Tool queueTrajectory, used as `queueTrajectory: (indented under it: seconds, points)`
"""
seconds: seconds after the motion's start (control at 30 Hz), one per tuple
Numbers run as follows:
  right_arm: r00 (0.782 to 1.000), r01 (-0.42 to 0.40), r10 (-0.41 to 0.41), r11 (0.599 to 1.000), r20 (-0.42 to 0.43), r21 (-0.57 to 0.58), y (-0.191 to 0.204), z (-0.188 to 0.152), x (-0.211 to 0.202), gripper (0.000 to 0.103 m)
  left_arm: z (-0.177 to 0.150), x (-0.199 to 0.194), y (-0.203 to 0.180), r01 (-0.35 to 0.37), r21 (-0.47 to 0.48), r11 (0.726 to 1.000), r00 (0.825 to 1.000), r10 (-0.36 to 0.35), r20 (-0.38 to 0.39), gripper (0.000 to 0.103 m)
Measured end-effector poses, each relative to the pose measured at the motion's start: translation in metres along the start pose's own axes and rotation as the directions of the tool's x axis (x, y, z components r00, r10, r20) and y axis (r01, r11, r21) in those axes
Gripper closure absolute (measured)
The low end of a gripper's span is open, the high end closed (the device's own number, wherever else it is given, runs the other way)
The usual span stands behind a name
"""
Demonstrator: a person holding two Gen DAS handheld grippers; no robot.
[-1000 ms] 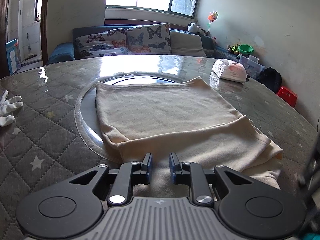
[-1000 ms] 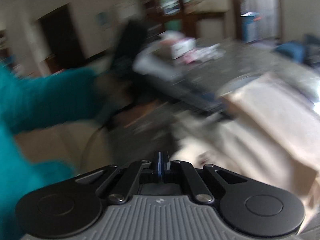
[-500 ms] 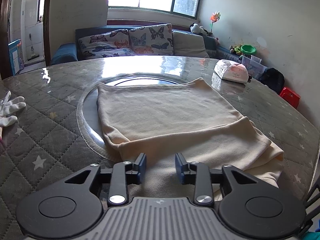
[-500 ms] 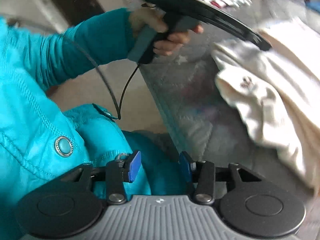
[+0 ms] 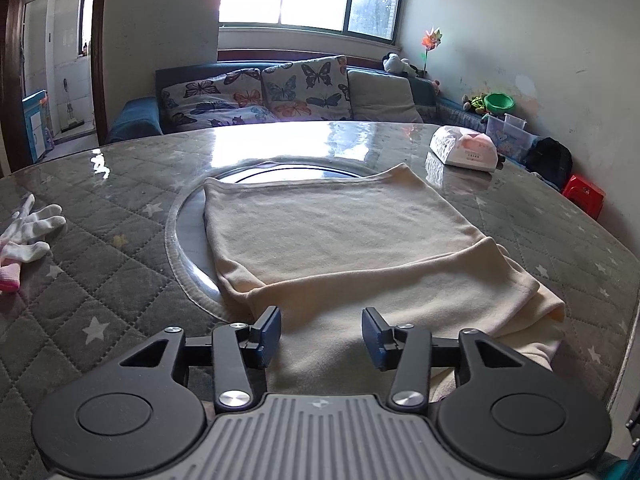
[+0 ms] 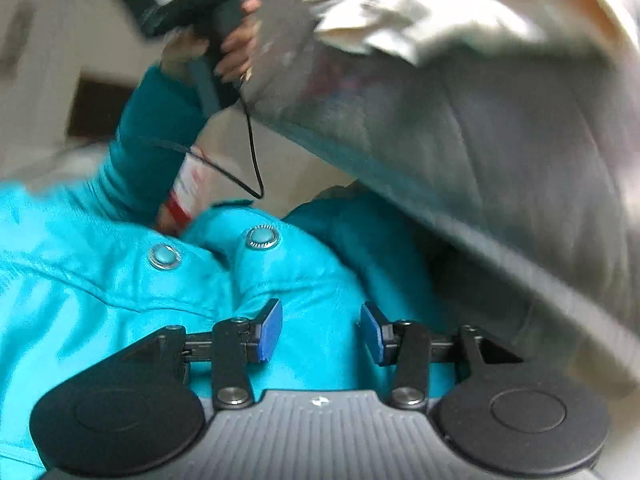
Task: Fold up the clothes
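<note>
Left wrist view looks along the left gripper, whose blue-padded jaws are opening at this moment: a second ago they stood only a narrow gap apart, now they are plainly spread, with the near edge of the cream garment lying below and between them but not pinched by either pad. That garment lies folded flat on the round table, its far part over the glass disc set in the middle, a doubled layer across its near half; its place and shape match the earlier frames. A white glove lies well apart at the left edge and a tissue box sits on the far right of the table, both where they were. Right wrist view has changed much more: a second ago the right gripper was closed tight with the picture blurred, now its jaws stand apart with nothing between them, held over the person's turquoise jacket below the table edge, while the person's left hand holding the other tool and a rumpled corner of the garment show at the top
</note>
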State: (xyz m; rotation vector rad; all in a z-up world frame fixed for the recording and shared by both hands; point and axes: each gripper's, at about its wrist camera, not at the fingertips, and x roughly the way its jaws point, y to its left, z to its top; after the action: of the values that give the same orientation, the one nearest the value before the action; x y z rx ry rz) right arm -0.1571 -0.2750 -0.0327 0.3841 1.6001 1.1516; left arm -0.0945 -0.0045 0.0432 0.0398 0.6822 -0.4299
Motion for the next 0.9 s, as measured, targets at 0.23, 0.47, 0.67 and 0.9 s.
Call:
queueTrajectory:
  seconds: [0.23,0.47,0.67,0.9]
  points:
    - [0.991,-0.119,0.122,0.991,0.054,-0.055,0.021,-0.032,-0.039,0.049,0.003,-0.003,0.000,-0.013,0.020,1.000,1.000,0.013,0.006,0.053]
    - [0.970,-0.023,0.076,0.975,0.232,-0.221,0.046,-0.015,-0.075,0.019,0.005,-0.014,0.001,-0.023,0.024,0.999,0.999,0.022,0.040,0.051]
    - [0.929,0.199,-0.078,0.929,0.362,-0.311,0.057,0.007,-0.077,0.018,-0.001,-0.026,-0.008,0.005,0.090,0.996,0.999,-0.008,0.033,0.050]
    - [0.843,0.450,-0.254,0.816,0.474,-0.363,0.062,0.029,-0.066,0.018,-0.023,-0.049,-0.031,0.111,0.262,0.959,0.994,-0.113,-0.005,0.047]
